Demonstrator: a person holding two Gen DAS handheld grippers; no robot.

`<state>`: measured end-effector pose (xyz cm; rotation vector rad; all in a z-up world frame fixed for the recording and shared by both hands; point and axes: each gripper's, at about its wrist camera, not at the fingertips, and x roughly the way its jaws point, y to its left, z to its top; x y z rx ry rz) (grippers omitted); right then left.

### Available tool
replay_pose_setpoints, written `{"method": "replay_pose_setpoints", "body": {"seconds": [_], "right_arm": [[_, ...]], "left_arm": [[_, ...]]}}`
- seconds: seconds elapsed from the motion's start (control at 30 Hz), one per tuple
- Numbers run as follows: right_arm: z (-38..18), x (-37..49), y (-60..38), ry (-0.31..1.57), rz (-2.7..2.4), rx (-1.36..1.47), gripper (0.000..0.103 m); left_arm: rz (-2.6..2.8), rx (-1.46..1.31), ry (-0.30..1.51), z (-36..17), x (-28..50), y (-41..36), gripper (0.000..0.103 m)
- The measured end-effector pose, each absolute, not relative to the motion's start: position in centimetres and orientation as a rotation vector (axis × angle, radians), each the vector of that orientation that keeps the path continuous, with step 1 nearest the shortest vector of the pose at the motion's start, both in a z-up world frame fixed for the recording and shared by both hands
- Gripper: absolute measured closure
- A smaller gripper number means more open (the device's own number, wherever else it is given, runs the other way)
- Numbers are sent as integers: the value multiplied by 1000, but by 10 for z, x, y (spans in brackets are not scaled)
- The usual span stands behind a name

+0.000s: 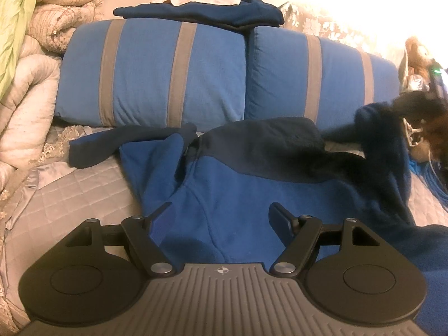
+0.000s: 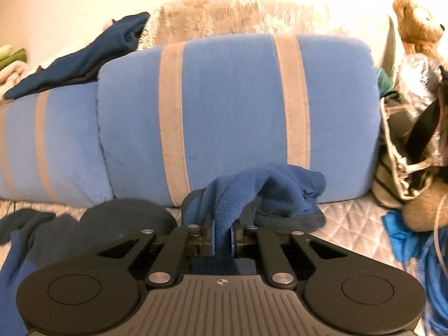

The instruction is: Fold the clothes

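A blue fleece top with dark navy shoulders and sleeves [image 1: 224,196] lies spread on the quilted bed. My left gripper [image 1: 221,214] is open and empty, its jaws wide apart just above the blue body of the top. My right gripper [image 2: 223,235] is shut on a fold of the top's blue sleeve [image 2: 268,190] and holds it lifted in front of the pillow. In the left wrist view the raised sleeve [image 1: 383,140] shows blurred at the right. The other sleeve [image 1: 92,151] lies flat to the left.
Two blue pillows with grey stripes [image 1: 151,75] stand behind the top, with a folded dark blue garment [image 1: 201,12] on them. Folded quilts [image 1: 36,33] pile at the left. A teddy bear [image 2: 417,22], a bag [image 2: 406,145] and blue cord [image 2: 436,266] crowd the right.
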<state>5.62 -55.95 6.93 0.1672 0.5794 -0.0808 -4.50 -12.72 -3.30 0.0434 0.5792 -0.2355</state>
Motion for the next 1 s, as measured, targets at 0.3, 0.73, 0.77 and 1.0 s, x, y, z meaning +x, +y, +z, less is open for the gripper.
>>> {"method": "replay_pose_setpoints", "body": {"seconds": [0.3,0.73,0.77,1.0], "right_arm": [[23,-14,-563,681,30,252,91],[-7,-50,-530,728,223,222,60],[-6,-54,-532,722,229,228,52],[9,-92,-572,592,176,296,34]], "left_arm": [[-251,20,592,-33,-42,-125,30],[-255,13,599,-33,-43,-126,30],[-255,10,599,-33,-43,-125,30],[-262,-14,600,-34,-42,-122,30]]}}
